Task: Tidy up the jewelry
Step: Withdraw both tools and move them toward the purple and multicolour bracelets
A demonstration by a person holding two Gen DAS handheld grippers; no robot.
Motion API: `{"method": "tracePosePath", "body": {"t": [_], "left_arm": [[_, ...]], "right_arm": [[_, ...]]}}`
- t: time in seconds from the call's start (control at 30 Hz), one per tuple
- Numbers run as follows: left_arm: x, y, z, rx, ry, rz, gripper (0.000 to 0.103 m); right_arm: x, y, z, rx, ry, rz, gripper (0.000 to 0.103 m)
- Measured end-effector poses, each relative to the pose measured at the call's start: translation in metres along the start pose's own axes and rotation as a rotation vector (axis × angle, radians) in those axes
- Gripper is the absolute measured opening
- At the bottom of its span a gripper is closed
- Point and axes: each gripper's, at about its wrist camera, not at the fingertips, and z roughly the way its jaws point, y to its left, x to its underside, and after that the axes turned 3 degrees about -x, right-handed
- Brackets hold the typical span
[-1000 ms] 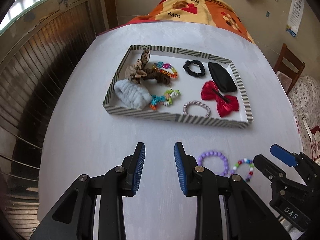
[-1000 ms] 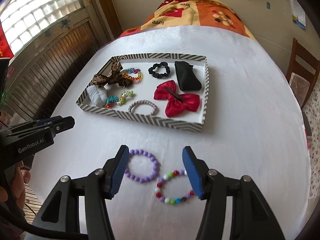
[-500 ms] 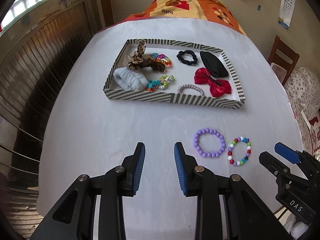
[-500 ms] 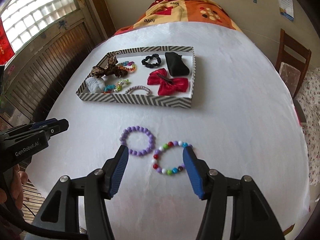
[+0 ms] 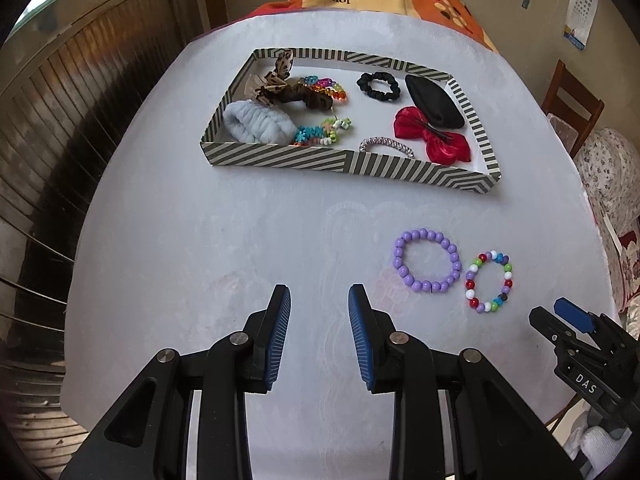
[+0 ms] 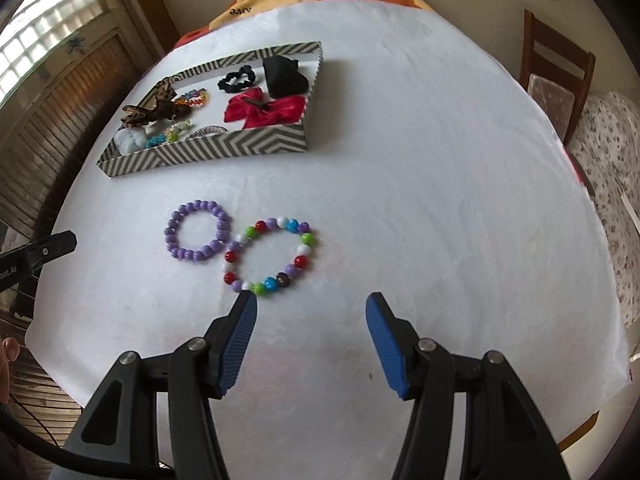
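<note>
On near table: two bead bracelets, one purple, one multicolour, touching, outside striped tray; right gripper jaws wide, empty; left gripper narrower, empty

I count two bead bracelets on the cloth: one purple, one mixed. One striped tray sits beyond them. In it I make out eight pieces: one red bow, one black pouch, one black scrunchie, one pale blue scrunchie, one leopard-print bow, one silver band and two coloured bead pieces. I see two grippers, left and right.
</note>
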Motion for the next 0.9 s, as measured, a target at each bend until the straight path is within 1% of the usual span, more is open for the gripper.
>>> {"method": "tracePosePath", "body": {"t": [0.57,0.9], "left_arm": [[-0.006,-0.013,0.014,-0.005,0.025,0.015,0.021],[-0.011,-0.018,0.027,-0.001,0.062,0.011,0.021]], "right_arm": [[-0.017,0.004,0.027,-0.015,0.028,-0.024,0.06],[-0.022,0.006,0.042,-0.009,0.049,-0.05,0.06]]}}
